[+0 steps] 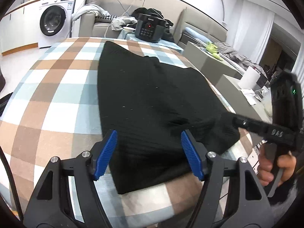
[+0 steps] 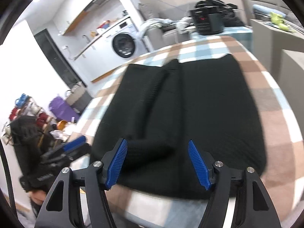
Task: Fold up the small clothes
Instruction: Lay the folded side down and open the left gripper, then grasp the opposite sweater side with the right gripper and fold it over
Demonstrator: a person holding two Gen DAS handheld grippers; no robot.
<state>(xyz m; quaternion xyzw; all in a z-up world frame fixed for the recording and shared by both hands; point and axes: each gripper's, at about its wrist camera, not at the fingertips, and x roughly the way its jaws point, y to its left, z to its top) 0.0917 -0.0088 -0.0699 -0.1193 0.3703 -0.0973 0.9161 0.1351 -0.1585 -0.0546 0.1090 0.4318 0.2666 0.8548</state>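
Currently both tongs, left (image 1: 148, 148) and right (image 2: 157, 157), spread, empty. Black knit garment (image 1: 148, 95) ahead on checked desk (image 1: 57, 95): soft, light, floppy; pinch near corners.

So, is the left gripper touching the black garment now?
Cannot tell. In the left wrist view the left gripper is open, with the black garment behind its blue pads; neither contact nor a gap shows plainly.
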